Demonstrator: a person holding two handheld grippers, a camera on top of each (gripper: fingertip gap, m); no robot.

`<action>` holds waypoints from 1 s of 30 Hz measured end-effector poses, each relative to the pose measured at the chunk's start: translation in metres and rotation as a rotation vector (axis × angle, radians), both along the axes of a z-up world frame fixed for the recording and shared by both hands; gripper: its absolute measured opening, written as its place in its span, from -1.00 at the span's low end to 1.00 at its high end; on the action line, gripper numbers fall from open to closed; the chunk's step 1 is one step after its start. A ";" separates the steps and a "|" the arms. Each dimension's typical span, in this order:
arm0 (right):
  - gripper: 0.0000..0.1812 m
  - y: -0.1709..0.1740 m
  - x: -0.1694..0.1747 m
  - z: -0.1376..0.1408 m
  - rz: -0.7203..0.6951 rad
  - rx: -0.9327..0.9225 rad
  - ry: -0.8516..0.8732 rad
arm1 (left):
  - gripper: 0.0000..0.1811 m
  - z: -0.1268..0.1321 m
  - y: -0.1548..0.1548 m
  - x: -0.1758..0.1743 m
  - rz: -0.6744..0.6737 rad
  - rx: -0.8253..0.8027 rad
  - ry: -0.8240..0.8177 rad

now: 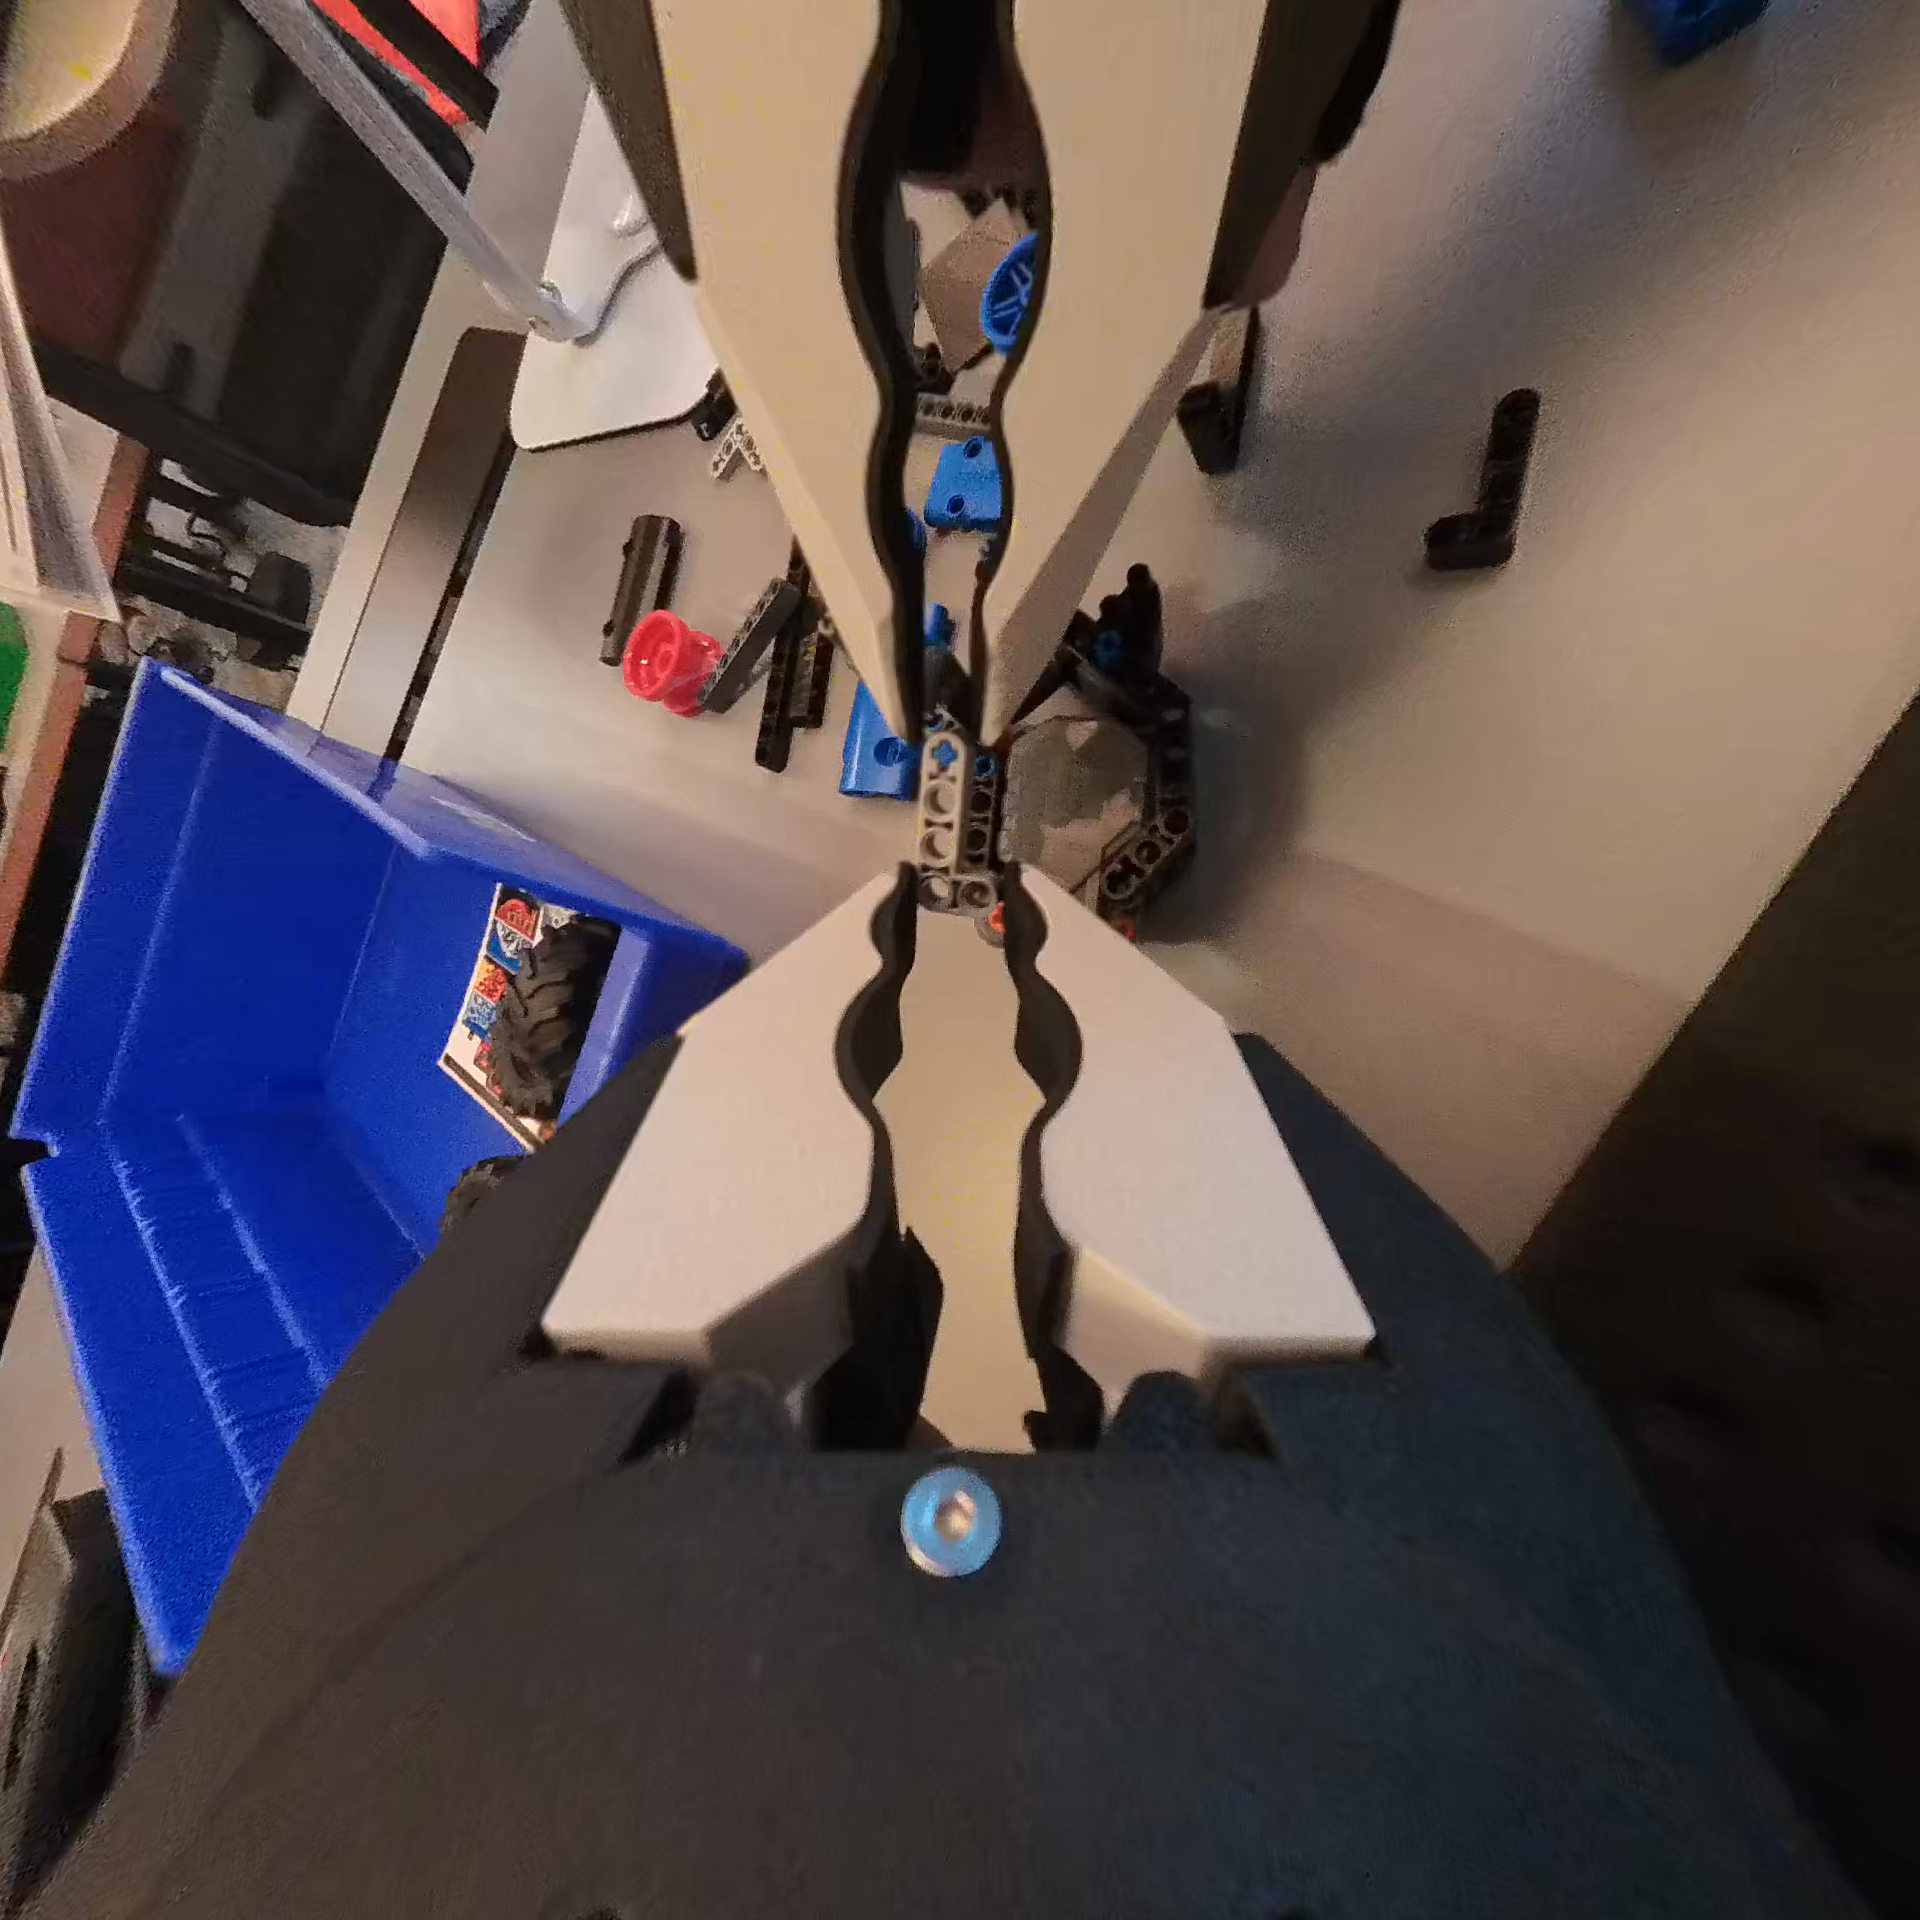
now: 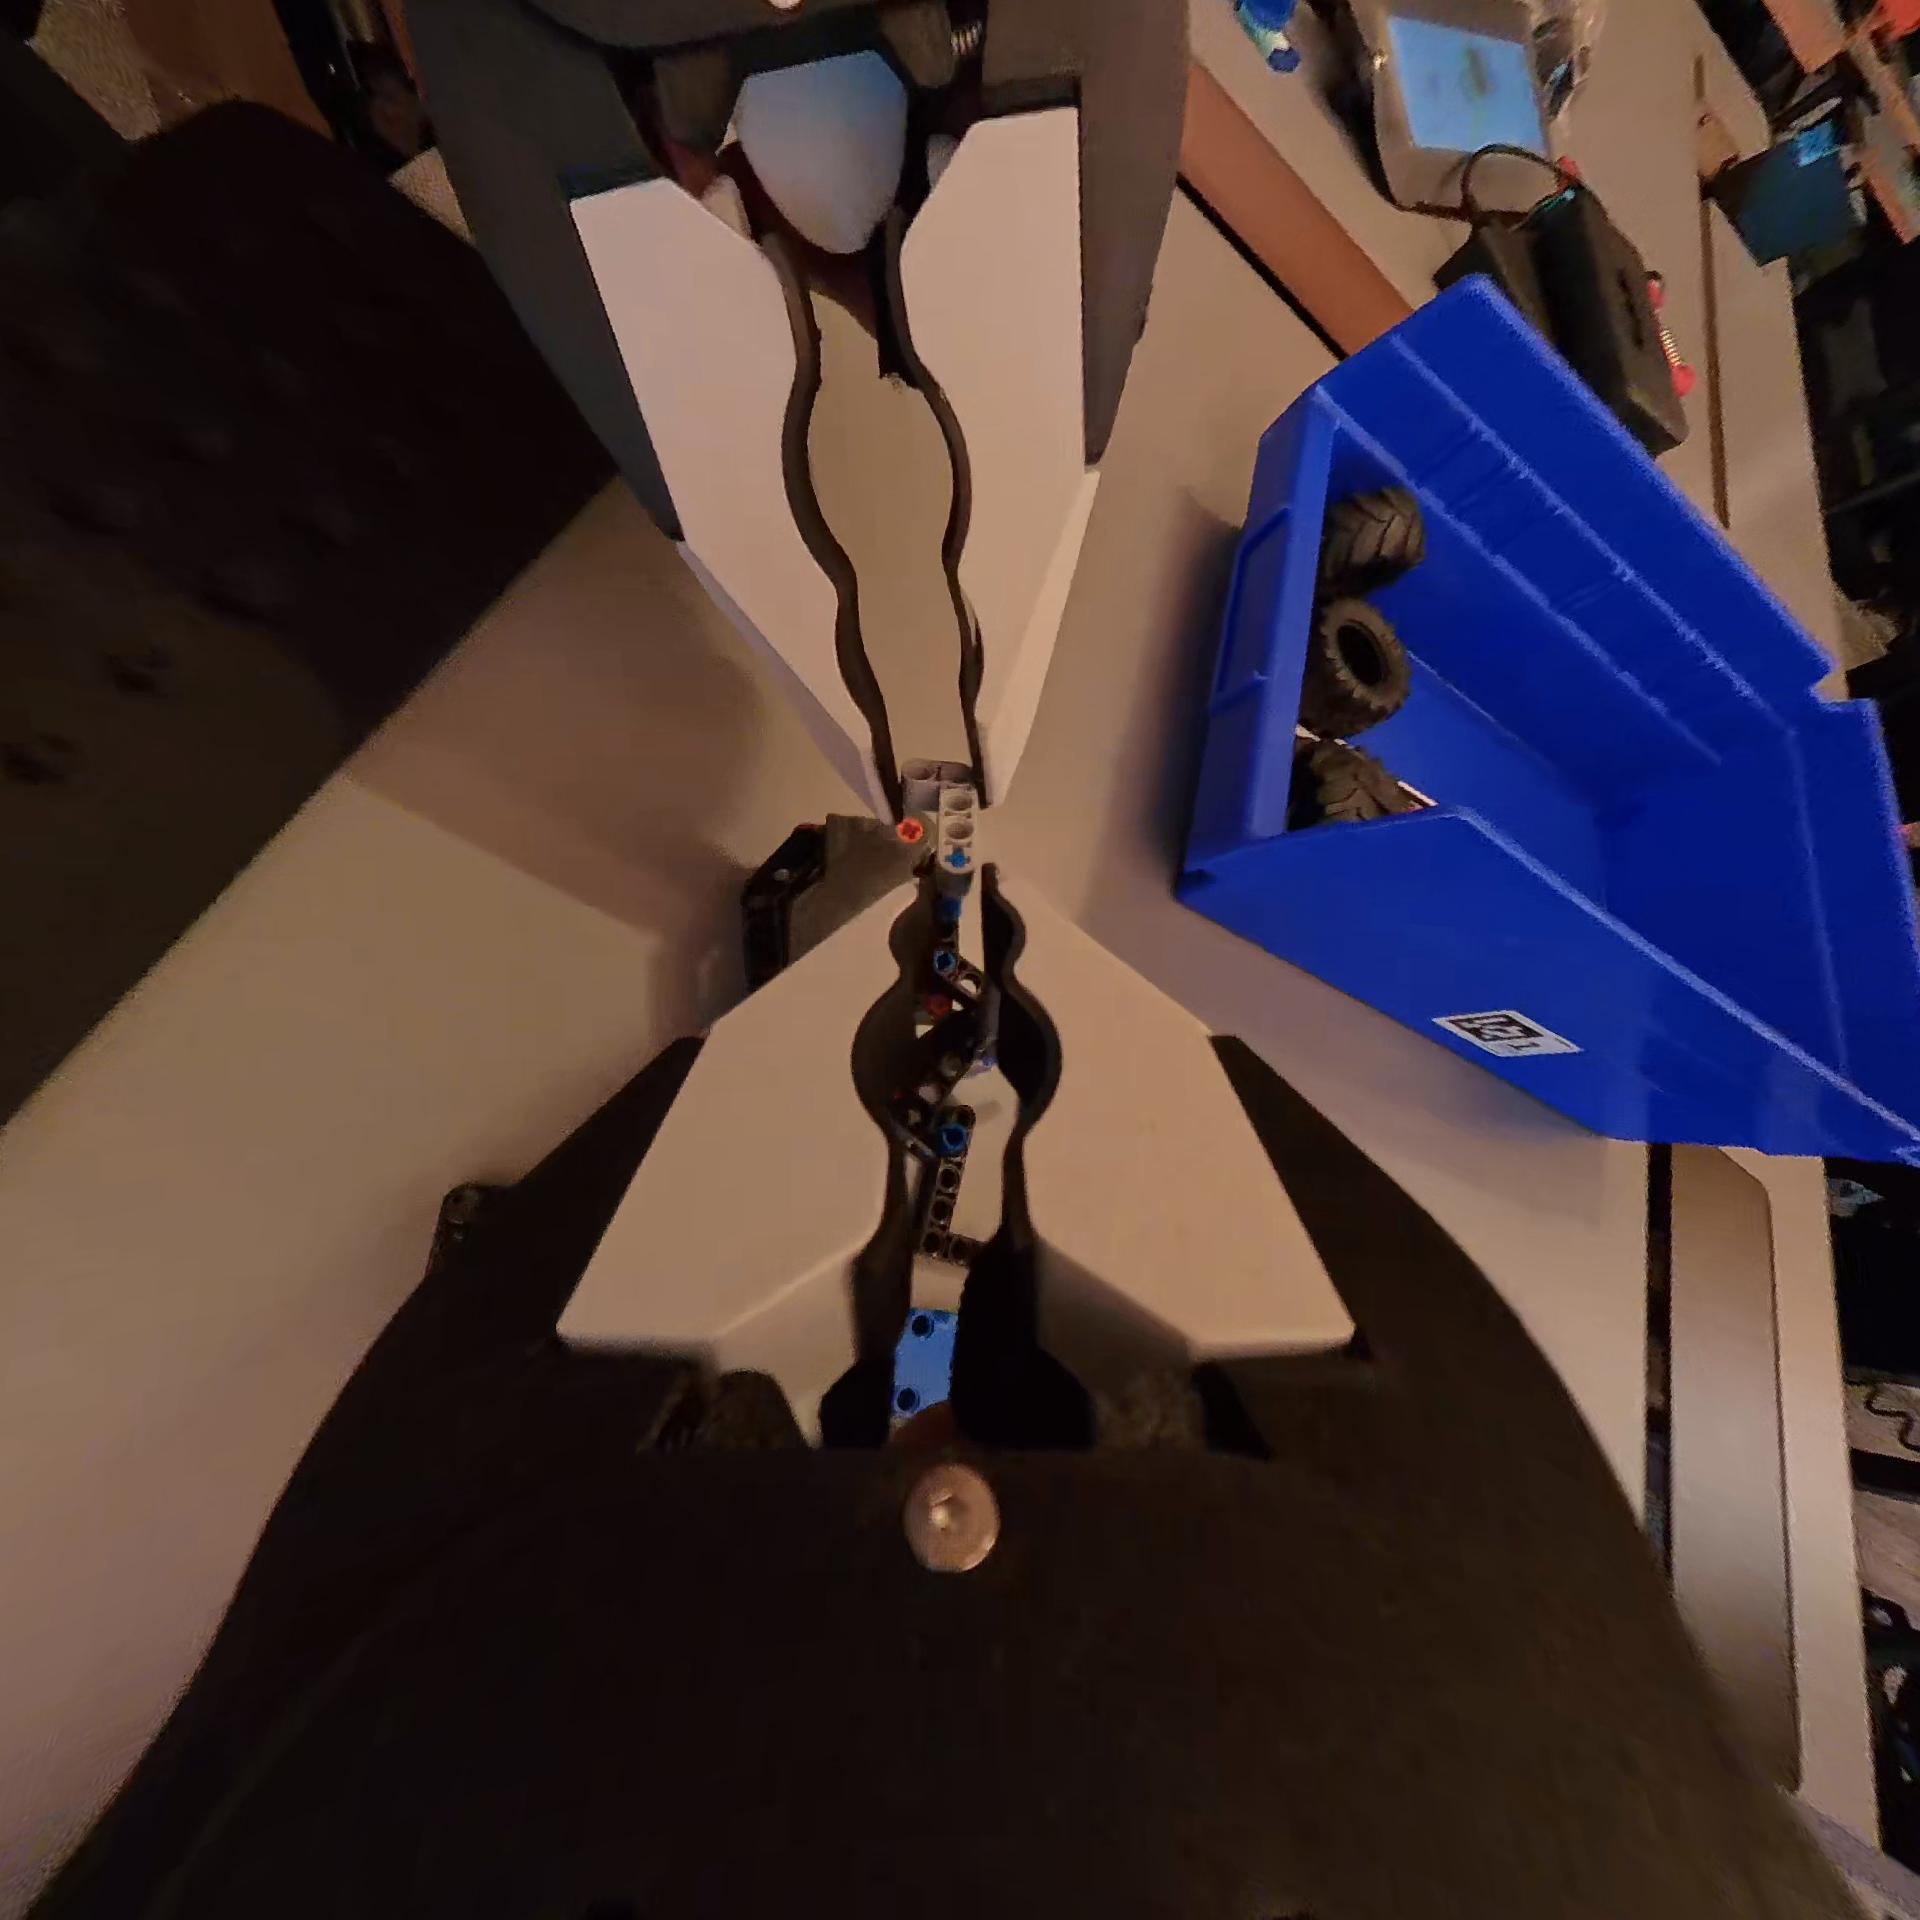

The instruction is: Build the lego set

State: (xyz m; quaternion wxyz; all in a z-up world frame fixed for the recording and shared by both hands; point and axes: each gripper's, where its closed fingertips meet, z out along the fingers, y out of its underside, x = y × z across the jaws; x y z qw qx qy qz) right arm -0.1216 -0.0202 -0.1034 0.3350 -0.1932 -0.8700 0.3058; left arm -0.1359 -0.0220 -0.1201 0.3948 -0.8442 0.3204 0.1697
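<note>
grey lego beam was pinched at opposite ends by left gripper and right gripper, above the table; black assembly behind the right gripper's fingers stayed mostly hidden.

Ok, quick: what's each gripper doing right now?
Left gripper: shut on the grey lego beam.
Right gripper: shut on the other end of the same small assembly.

The blue bin is shiny, hard plastic with fine ridges. The tyres inside look like bumpy black rubber (very knobbly). The table is smooth and dull grey. The red wheel is glossy plastic
</note>
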 end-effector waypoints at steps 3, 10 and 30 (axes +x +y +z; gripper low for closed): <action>-0.94 0.003 -0.004 -0.008 0.008 -0.005 -0.032 | -0.84 -0.004 0.001 -0.001 -0.001 -0.019 0.010; -0.96 0.005 -0.009 -0.015 0.021 -0.005 -0.070 | -0.83 -0.007 0.000 -0.003 -0.007 -0.053 0.005; -0.87 0.007 -0.006 -0.010 0.023 0.043 -0.063 | -0.84 -0.005 0.005 -0.004 -0.061 -0.079 0.033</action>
